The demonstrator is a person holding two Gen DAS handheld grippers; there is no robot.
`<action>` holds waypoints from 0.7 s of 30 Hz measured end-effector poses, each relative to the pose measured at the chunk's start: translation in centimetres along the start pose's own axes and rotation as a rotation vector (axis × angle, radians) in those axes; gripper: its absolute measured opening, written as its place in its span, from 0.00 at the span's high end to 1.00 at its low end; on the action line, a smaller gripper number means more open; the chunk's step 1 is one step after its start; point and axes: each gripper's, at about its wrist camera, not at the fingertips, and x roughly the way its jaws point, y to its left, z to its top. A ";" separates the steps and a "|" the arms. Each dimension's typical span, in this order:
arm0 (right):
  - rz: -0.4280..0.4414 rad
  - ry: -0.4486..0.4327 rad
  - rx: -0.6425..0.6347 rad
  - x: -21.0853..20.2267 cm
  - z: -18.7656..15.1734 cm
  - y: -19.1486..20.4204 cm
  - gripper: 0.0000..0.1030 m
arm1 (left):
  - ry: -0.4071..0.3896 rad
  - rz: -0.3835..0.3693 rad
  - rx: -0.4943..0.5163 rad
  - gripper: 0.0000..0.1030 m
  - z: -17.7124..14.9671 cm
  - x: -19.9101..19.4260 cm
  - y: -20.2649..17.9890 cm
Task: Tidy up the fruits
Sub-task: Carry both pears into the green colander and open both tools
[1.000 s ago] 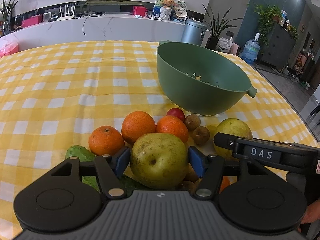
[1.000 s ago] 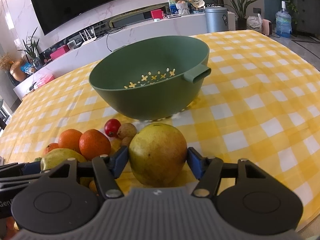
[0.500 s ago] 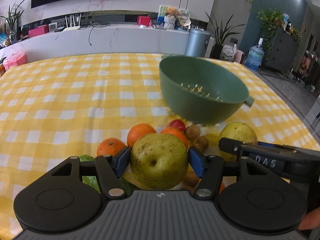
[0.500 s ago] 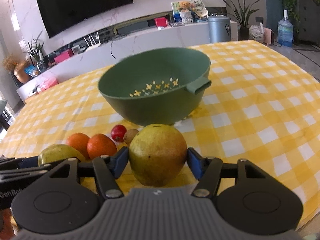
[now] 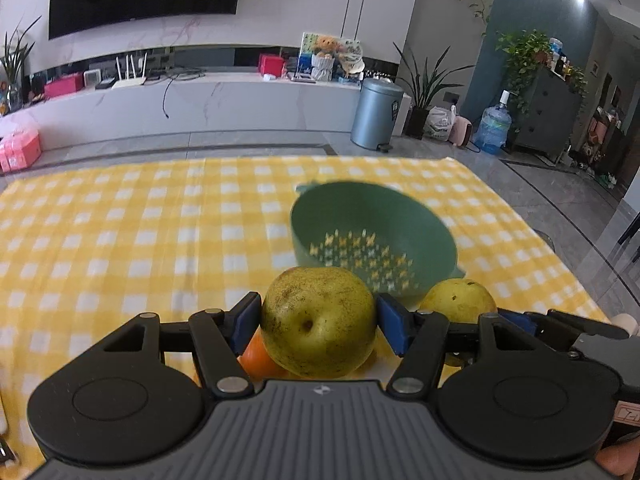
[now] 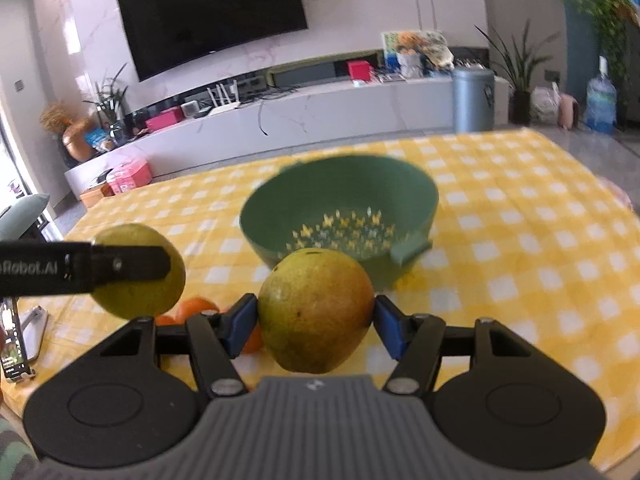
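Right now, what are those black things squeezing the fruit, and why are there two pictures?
Those are two hand-held grabbers, one in each of a person's hands. Each carries a camera looking out along its jaws, so each picture comes from one grabber.

In the left one's picture, the left gripper squeezes a speckled yellow-green pear. In the right one's picture, the right gripper squeezes a yellow-orange pear. You can spot each grabber's fruit in the other's picture too.

Both are held up over a table with a yellow-and-white checked cloth. Ahead stands a green plastic strainer bowl, with no fruit in it. Orange tangerines lie on the cloth below.
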 end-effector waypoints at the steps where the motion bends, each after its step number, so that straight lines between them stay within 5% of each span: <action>1: 0.000 -0.005 -0.019 -0.1 0.6 0.0 0.41 | -0.003 -0.004 0.005 0.30 0.5 0.1 -0.2; 8: -0.026 -0.028 -0.204 0.9 5.4 -0.2 0.41 | -0.018 -0.041 0.040 0.30 4.3 2.6 -1.8; 21: -0.018 0.113 -0.327 8.5 8.9 -3.1 0.41 | 0.104 -0.074 0.131 0.30 7.3 10.1 -4.0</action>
